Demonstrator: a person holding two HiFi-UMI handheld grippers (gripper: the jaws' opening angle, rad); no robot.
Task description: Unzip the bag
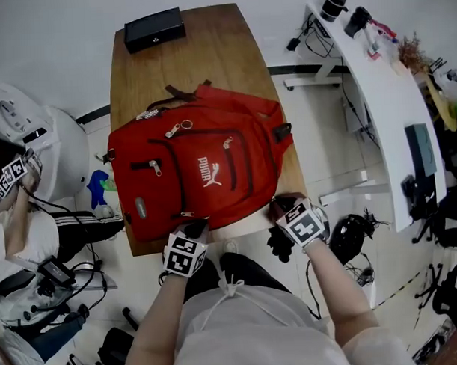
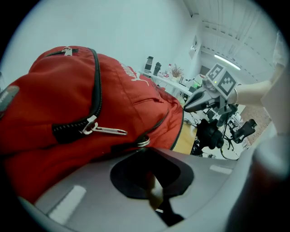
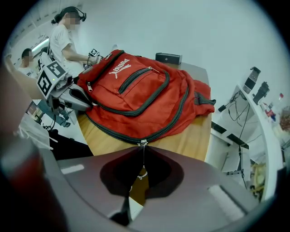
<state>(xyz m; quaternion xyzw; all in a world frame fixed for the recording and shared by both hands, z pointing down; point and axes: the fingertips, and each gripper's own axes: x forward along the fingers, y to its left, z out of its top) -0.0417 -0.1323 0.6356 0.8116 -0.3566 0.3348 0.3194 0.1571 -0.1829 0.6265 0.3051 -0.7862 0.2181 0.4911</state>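
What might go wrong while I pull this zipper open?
The right gripper pinches only the thin pull, so it may slip free. The bag lies at the near edge of the table; if the left gripper loses its hold on it, the tug may drag it off.

Bag (image 2: 68,113) cropped at the left gripper view's left edge; second person (image 1: 17,238) cropped in head view.

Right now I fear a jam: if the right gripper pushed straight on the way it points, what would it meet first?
The red backpack, at its main zipper's slider, just past the right gripper, which is shut on the pull. Likely almost touching.
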